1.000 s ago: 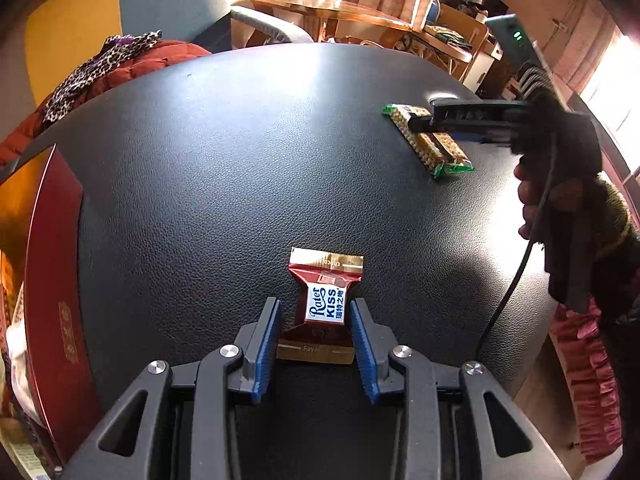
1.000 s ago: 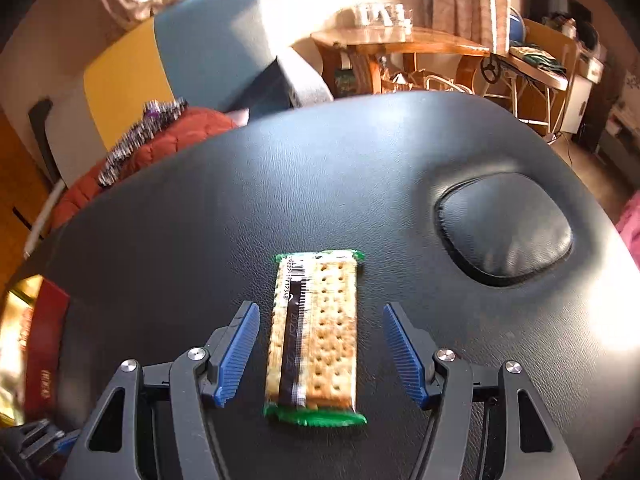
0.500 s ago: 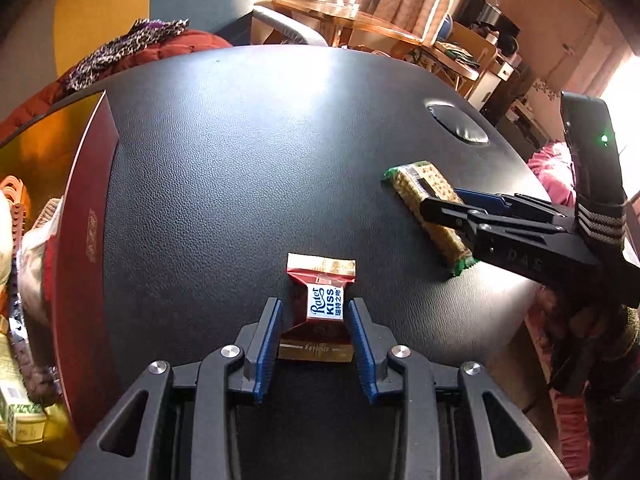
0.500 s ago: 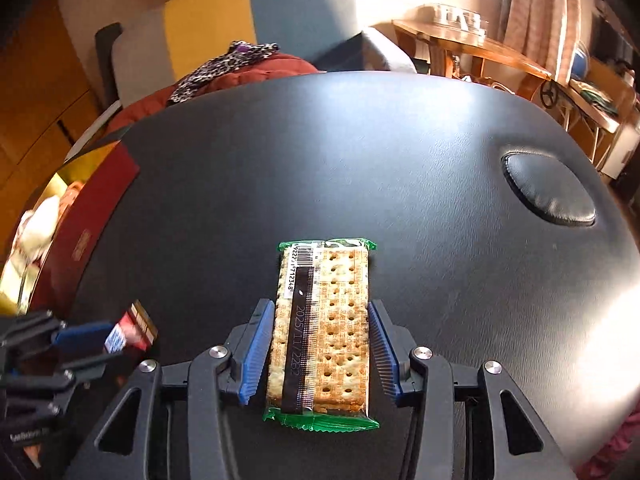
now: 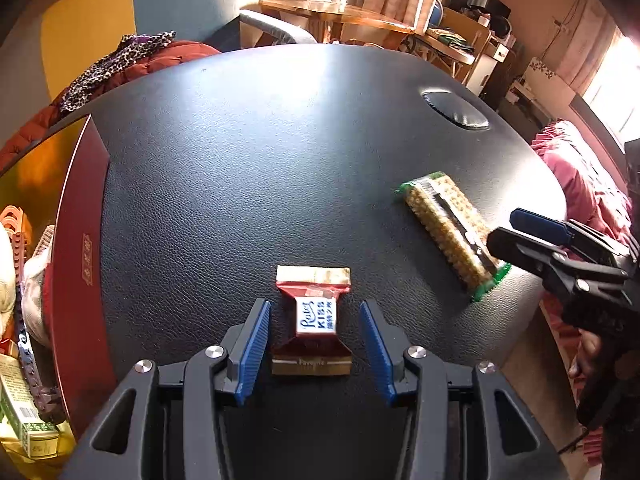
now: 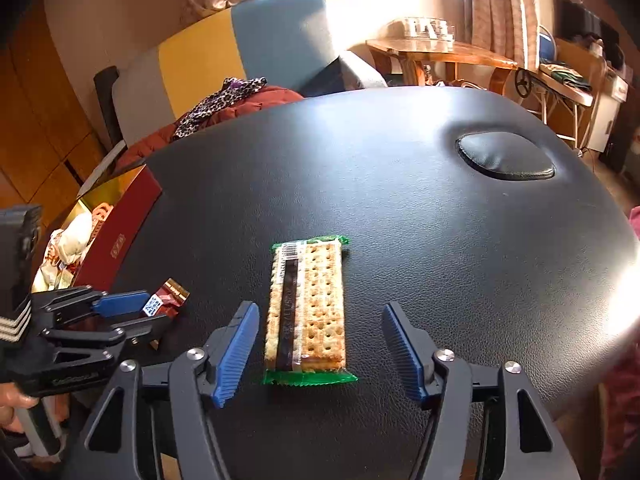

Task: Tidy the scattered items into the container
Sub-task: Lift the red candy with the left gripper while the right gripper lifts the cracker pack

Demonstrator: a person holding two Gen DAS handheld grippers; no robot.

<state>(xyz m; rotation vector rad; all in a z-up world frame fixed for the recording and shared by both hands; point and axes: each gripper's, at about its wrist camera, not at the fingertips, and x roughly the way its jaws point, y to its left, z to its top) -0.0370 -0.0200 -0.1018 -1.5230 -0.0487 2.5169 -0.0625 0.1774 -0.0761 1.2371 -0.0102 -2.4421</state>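
Crackers in a green-edged clear packet [image 6: 306, 306] lie flat on the black leather-textured desk [image 6: 440, 240], long axis running away from the right gripper [image 6: 320, 352], straight up the right wrist frame. That gripper is spread wide, its blue pads on either side of the packet's near end with a gap on both sides. In the left wrist view the same packet [image 5: 450, 232] slants from centre right toward the lower right.

The red and gold chocolate [image 5: 313, 322] lies lengthwise between the released pads of the left gripper [image 5: 314, 350], not touched by either, its gold crimped ends toward the top and bottom of the frame.

The red container [image 5: 78, 264] sits at the left edge of the desk, holding other items. Beyond the desk are a yellow and blue chair [image 6: 248, 48], a wooden table [image 6: 436, 50] and curtains [image 6: 500, 4].
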